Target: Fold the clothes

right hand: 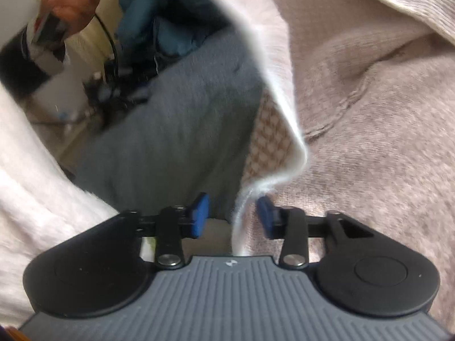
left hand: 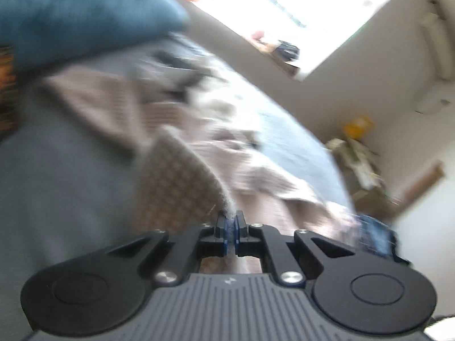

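Left gripper (left hand: 233, 228) is pinching the blurred sweater (left hand: 182, 176); right gripper (right hand: 232, 217) is gaping around its hem, hand (right hand: 69, 2) showing at ten o'clock.

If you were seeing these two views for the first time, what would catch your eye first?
The pale pink knit garment fills the right wrist view, its white edge running between the open blue pads of the right gripper. In the left wrist view, the left gripper is pinched shut on a fabric edge. A hand shows at upper left.

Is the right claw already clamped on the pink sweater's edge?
No, the right claw is open, with the pink sweater edge running loose between its blue pads.
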Action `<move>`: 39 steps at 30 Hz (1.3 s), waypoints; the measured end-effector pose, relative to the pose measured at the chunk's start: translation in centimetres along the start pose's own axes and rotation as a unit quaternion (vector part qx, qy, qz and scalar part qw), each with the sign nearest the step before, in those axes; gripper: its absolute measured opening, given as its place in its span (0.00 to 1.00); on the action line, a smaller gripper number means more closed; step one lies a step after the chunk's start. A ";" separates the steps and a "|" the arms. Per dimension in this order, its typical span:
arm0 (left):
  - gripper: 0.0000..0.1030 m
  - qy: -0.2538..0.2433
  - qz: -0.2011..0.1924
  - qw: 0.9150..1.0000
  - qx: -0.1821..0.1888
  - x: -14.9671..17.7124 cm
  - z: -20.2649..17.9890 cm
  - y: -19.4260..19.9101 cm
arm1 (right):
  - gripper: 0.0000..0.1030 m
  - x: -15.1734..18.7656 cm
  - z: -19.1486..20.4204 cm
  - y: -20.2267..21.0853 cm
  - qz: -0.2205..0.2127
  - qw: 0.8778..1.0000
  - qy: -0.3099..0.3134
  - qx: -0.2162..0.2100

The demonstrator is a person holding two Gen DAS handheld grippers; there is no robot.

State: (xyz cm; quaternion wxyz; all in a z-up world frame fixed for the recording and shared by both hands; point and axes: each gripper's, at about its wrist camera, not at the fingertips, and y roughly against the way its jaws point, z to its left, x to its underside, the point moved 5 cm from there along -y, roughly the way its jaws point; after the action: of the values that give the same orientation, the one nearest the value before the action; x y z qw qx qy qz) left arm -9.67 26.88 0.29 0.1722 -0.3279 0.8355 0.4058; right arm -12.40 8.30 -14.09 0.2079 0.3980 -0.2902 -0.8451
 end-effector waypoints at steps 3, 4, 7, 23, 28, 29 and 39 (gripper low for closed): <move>0.05 -0.028 0.040 0.997 0.054 0.8 -3.9 -4.2 | 0.56 -0.3 -1.2 3.2 -0.009 1.000 -0.011 0.002; 0.05 -0.038 0.055 0.996 0.063 1.3 -4.9 -5.9 | 0.58 -0.4 -1.4 4.0 -0.009 1.000 -0.018 0.008; 0.05 -0.065 0.103 0.989 0.081 3.4 -7.4 -11.1 | 0.63 -0.2 -3.2 7.0 -0.012 0.998 -0.064 0.024; 0.39 -0.199 0.270 0.942 0.033 18.4 -8.3 -23.0 | 0.64 7.9 -12.0 12.3 -0.062 0.946 -0.306 0.086; 0.51 -0.207 0.268 0.940 0.039 18.3 -8.4 -20.9 | 0.65 7.3 -12.9 12.2 -0.076 0.944 -0.312 0.075; 0.52 -0.204 0.266 0.941 0.037 18.1 -8.2 -20.5 | 0.65 7.2 -13.1 12.4 -0.079 0.943 -0.313 0.075; 0.57 -0.168 0.245 0.955 0.021 15.7 -6.2 -15.7 | 0.66 7.5 -13.9 13.9 -0.102 0.933 -0.337 0.079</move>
State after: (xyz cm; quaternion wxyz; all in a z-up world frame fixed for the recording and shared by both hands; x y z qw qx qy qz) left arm -10.43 8.40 -13.48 0.2121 -0.0365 0.8574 0.4676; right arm -4.16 -10.92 -16.30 -0.0211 0.1321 -0.3668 -0.9206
